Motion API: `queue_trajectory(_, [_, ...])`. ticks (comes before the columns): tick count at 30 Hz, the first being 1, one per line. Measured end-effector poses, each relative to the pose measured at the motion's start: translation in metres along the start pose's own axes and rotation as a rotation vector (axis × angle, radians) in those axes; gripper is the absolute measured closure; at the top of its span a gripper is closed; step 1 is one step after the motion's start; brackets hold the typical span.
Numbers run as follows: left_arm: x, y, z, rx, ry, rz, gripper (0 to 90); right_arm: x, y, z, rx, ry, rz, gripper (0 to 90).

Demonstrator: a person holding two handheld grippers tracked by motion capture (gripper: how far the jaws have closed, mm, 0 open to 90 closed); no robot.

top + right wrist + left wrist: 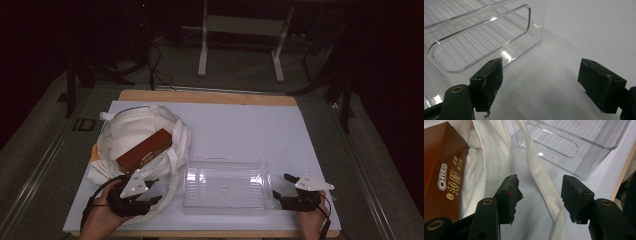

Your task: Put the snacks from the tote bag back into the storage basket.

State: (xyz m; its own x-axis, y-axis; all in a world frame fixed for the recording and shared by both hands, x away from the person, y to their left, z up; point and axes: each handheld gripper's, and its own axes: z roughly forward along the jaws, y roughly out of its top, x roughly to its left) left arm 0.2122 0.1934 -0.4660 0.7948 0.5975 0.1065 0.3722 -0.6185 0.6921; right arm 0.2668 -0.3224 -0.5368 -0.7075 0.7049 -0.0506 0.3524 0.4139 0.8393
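The soft white cloth tote bag [142,132] is slumped at the table's left, its limp strap [541,177] framed between the spread, untouching jaws of the left gripper [540,192]; light, floppy webbing, best pinched flat; the right gripper [540,82] is held agape beside the clear plastic tray [225,182]

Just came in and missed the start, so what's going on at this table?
A person holds a gripper in each hand. The left gripper sits at a white tote bag holding a brown Oreo box; one bag strap runs between its jaws, not yet pinched. The right gripper waits open beside an empty clear plastic bin.
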Motion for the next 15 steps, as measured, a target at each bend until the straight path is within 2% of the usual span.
queue_trajectory(5, [0.003, 0.003, -0.007, -0.009, -0.009, -0.004, 47.6, 0.0, 0.0, 0.0, -0.003, 0.0, -0.003, 20.0])
queue_trajectory(10, [0.008, 0.007, -0.014, -0.007, 0.004, 0.003, 48.0, 0.0, 0.0, 0.0, -0.003, -0.002, -0.003, 20.1])
queue_trajectory(15, [0.011, 0.011, -0.018, -0.002, -0.013, 0.033, 48.5, 0.0, 0.0, -0.001, -0.006, -0.003, -0.005, 20.1])
